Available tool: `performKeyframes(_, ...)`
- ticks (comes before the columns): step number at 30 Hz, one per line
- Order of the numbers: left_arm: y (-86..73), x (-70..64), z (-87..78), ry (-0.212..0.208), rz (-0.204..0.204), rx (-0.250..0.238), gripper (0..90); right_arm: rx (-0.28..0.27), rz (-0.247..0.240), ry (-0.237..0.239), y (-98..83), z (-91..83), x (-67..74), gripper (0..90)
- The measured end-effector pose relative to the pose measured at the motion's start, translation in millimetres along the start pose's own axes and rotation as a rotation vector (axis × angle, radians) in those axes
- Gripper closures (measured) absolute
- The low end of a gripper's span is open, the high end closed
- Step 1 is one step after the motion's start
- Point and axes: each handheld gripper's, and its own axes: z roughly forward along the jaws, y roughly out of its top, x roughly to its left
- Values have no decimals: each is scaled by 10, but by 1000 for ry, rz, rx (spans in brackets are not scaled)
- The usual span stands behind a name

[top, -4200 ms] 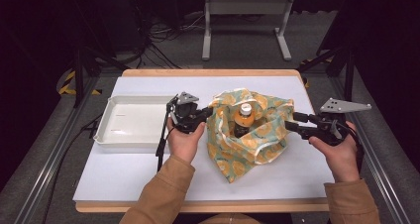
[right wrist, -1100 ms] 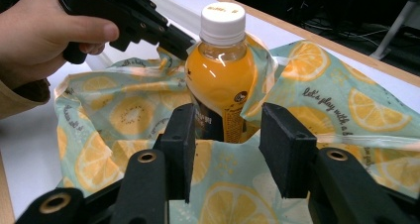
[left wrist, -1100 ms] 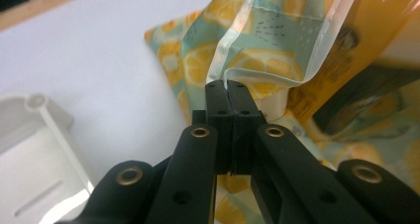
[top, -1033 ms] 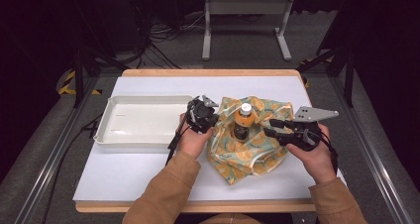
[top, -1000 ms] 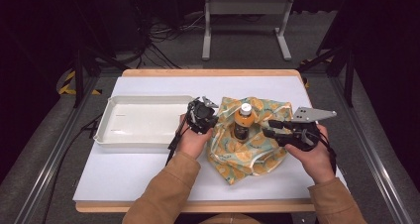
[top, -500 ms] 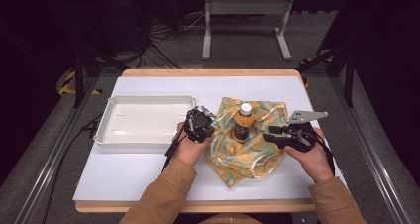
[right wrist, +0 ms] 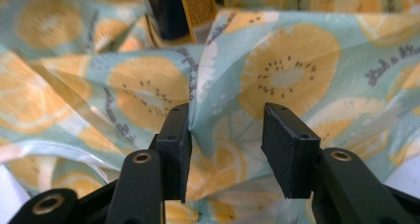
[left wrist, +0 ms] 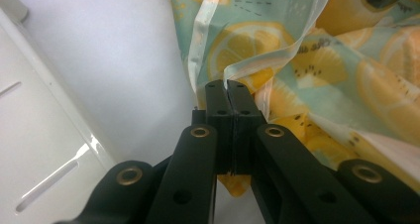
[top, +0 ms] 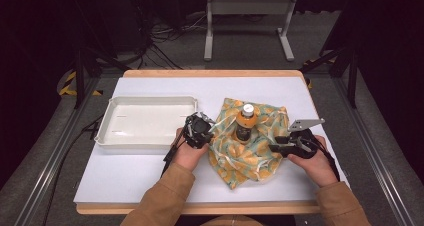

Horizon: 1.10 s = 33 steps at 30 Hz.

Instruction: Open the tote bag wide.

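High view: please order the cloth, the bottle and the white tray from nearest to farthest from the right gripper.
1. Cloth: nearest, directly at the fingers of the right gripper.
2. Bottle: upright in the middle of the cloth, to the gripper's left.
3. White tray: farthest, at the table's left side.

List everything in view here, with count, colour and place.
cloth: one, pale green with yellow citrus print, crumpled on the table right of centre
bottle: one, orange with a white cap, upright on the cloth
tray: one, white, left of the cloth
table: one, white top with wooden edge
stand: one, grey, on the floor beyond the table
left gripper: one, black, shut on the cloth's left edge
right gripper: one, black, jaws apart, cloth between them
sleeves: two, tan, bottom edge
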Motion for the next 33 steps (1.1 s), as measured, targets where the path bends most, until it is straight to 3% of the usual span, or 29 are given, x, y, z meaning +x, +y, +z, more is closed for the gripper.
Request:
performKeyframes(9,-83,43,46,27,-10,31,894,57,18,-14,-108,59,-67,523)
performKeyframes(20,-139,58,21,11,-19,27,891,92,50,-49,-281,-48,-186,521)
performKeyframes(26,-149,82,-118,-18,-50,-75,842,43,47,-44,-258,-138,-180,520)
performKeyframes(31,-174,108,-268,-55,-48,-183,759,-2,29,-24,-211,-211,-125,505)
performKeyframes(32,-174,108,-268,-55,-48,-183,728,-2,29,-24,-211,-211,-125,505)
performKeyframes(33,-186,110,-352,-66,-35,-227,702,-31,22,-13,-189,-265,-106,500)
